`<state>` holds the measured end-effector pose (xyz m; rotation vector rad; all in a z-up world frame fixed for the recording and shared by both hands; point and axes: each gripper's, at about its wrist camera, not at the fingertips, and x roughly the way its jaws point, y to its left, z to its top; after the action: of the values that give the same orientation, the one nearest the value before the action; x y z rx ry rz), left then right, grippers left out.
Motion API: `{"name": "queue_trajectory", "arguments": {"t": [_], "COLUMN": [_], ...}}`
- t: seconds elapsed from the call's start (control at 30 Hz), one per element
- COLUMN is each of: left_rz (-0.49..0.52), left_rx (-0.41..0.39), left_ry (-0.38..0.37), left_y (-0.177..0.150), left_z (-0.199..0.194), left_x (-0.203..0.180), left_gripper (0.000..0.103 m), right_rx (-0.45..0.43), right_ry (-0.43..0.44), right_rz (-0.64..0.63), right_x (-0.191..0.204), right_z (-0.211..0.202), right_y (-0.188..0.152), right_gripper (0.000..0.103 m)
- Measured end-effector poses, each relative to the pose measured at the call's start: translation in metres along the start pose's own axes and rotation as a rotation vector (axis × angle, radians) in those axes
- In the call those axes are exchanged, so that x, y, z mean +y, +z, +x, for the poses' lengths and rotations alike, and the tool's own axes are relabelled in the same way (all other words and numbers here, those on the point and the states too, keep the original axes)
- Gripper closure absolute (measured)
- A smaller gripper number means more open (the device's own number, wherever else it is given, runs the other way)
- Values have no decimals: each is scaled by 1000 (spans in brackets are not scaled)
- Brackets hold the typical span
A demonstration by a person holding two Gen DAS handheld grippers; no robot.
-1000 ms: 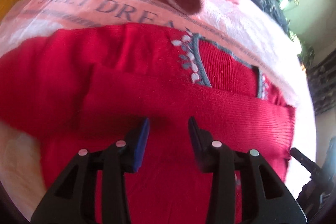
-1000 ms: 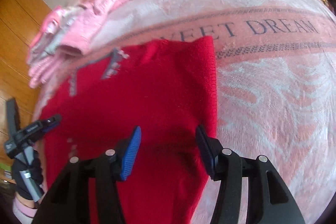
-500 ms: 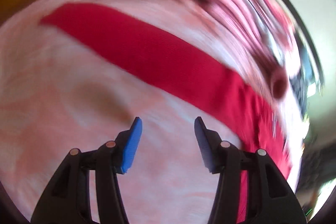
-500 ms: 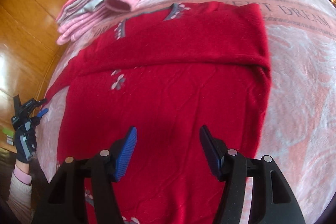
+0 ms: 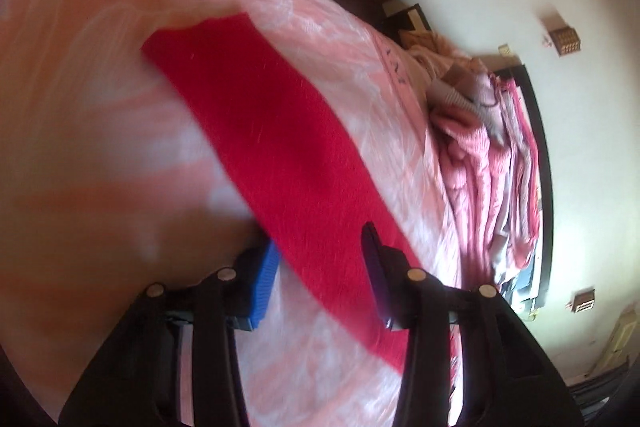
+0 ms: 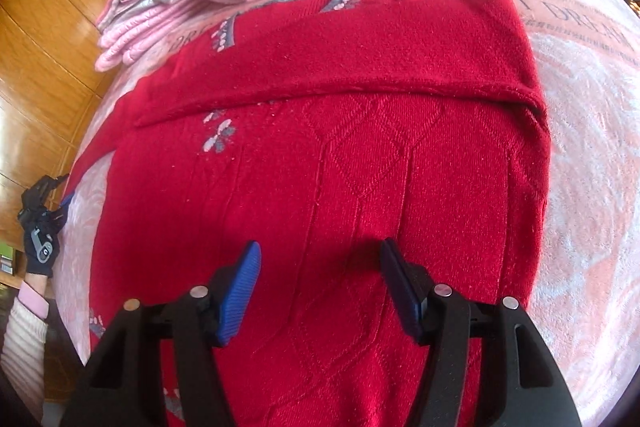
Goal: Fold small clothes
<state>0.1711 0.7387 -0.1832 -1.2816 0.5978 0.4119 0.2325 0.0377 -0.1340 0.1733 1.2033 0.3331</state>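
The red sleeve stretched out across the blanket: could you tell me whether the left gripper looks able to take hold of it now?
Probably yes. The left gripper is open, with the red sleeve running between its fingers and nothing covering it.

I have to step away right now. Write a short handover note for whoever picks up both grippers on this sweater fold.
Left gripper: open, straddling the red sleeve, which lies stretched out on the pink blanket. Nothing gripped.
Right gripper: open, empty, over the red sweater body.
Done: the right-side sleeve is folded across the chest.
Left: fold the outstretched sleeve in, then fold the body. Folded pink clothes are stacked beyond the collar.
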Motion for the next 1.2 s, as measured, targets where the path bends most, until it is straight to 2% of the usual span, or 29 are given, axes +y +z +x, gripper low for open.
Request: {"name": "queue_trajectory", "arguments": {"t": [0.1, 0.2, 0.23, 0.27, 0.37, 0.47, 0.57, 0.77, 0.87, 1.2], "left_rz": [-2, 1, 4, 7, 26, 138, 281, 518, 628, 789], "left_rx": [-21, -36, -37, -37, -56, -99, -93, -30, 28, 183], "left_ry": [7, 39, 49, 57, 68, 100, 91, -1, -45, -175], "left_y": [11, 17, 18, 19, 18, 7, -16, -92, -145, -279], "left_z": [6, 9, 8, 7, 0, -11, -12, -4, 8, 41], "left_x": [-1, -1, 1, 3, 1, -23, -62, -144, -181, -248], "left_gripper": [67, 85, 94, 97, 99, 100, 100, 100, 100, 100], "right_rx": [-11, -18, -21, -25, -37, -46, -60, -87, -102, -118], "right_ry": [-1, 2, 6, 9, 19, 25, 32, -17, -44, -8], "right_rz": [-8, -11, -10, -11, -13, 0, 17, -14, -29, 11], "right_x": [0, -2, -3, -3, -4, -5, -8, -16, -22, -54], "right_z": [2, 5, 5, 5, 4, 0, -9, -30, -34, -31], "right_y": [1, 1, 1, 1, -1, -2, -6, -14, -16, -19], "right_gripper": [40, 40, 40, 40, 40, 40, 40, 40, 40, 40]}}
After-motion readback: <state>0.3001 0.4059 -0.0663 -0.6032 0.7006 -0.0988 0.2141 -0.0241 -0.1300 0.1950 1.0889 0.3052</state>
